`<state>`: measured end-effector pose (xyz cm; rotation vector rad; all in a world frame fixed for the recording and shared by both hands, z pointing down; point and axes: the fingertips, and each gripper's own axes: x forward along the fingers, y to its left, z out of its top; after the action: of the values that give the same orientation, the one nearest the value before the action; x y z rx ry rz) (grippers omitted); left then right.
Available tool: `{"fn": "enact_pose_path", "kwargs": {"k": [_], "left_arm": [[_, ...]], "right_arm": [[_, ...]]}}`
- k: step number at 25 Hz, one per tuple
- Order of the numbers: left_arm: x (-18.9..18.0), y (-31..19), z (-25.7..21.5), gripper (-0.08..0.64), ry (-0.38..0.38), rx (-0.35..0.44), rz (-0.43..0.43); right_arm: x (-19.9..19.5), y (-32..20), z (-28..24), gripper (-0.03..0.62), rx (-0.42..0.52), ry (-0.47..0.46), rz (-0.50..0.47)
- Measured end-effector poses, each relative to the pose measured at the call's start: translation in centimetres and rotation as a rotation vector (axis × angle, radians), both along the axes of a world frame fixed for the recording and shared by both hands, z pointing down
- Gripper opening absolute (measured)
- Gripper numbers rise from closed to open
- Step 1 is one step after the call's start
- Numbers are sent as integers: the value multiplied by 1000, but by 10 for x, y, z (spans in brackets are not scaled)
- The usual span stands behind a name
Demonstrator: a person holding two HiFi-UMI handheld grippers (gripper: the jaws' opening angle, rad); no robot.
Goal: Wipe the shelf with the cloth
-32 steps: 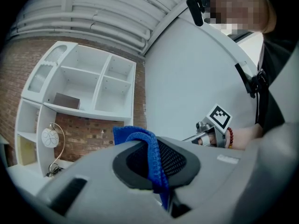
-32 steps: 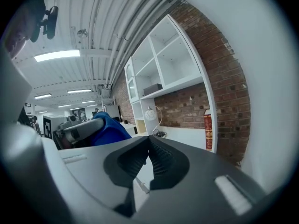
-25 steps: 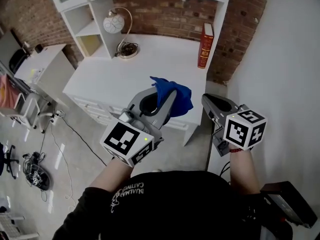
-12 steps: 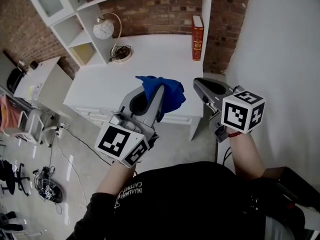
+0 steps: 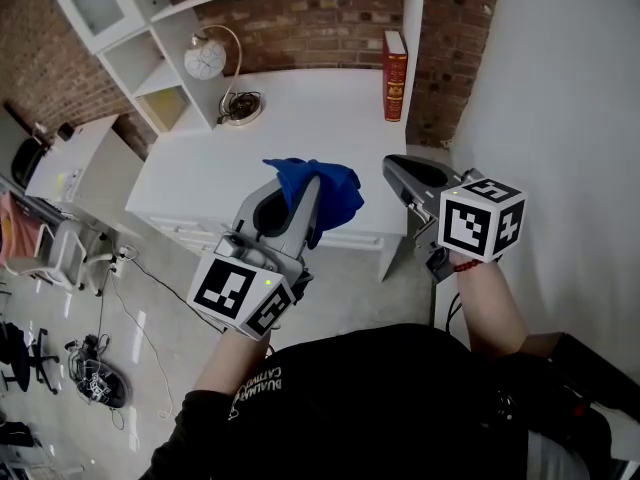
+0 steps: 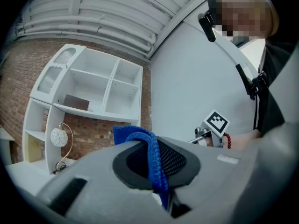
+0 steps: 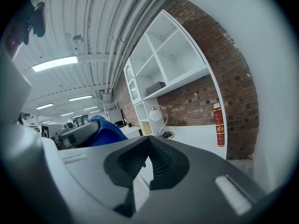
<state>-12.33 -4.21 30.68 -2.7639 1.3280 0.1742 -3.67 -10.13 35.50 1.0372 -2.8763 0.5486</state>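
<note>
The left gripper (image 5: 303,190), a grey plastic claw with a black-and-white marker cube at its rear, has its jaws clamped on a soft blue cloth (image 5: 335,190). In the left gripper view a nubbly fold of the cloth (image 6: 152,157) runs between the black ribbed pads and bunches loosely past the tips. The cloth hangs in the air, seen from the head over the front edge of a smooth white desk top (image 5: 300,118) and apart from the white compartmented shelf unit (image 5: 150,63) that rises behind the desk against a rough red brick wall (image 5: 320,33). The right gripper (image 5: 392,165), of the same grey plastic, is just beside the cloth. Its jaws meet at the tips with nothing between the ridged pads, only a narrow wedge of gap lower down (image 7: 149,140). On the desk a slim red hardback book (image 5: 396,75) stands upright near the wall, and a lamp with a round white globe on a curved brass arm (image 5: 205,61) sits at the shelf's foot.
</note>
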Motion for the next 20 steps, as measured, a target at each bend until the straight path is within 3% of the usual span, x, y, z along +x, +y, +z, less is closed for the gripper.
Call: {"fn": "enact_pose_path", "kwargs": {"k": [20], "left_arm": [[-1,-1,2,20,-5,-8,-16]], "right_arm": [[-5,-2,1,7,2,27,-24]]}}
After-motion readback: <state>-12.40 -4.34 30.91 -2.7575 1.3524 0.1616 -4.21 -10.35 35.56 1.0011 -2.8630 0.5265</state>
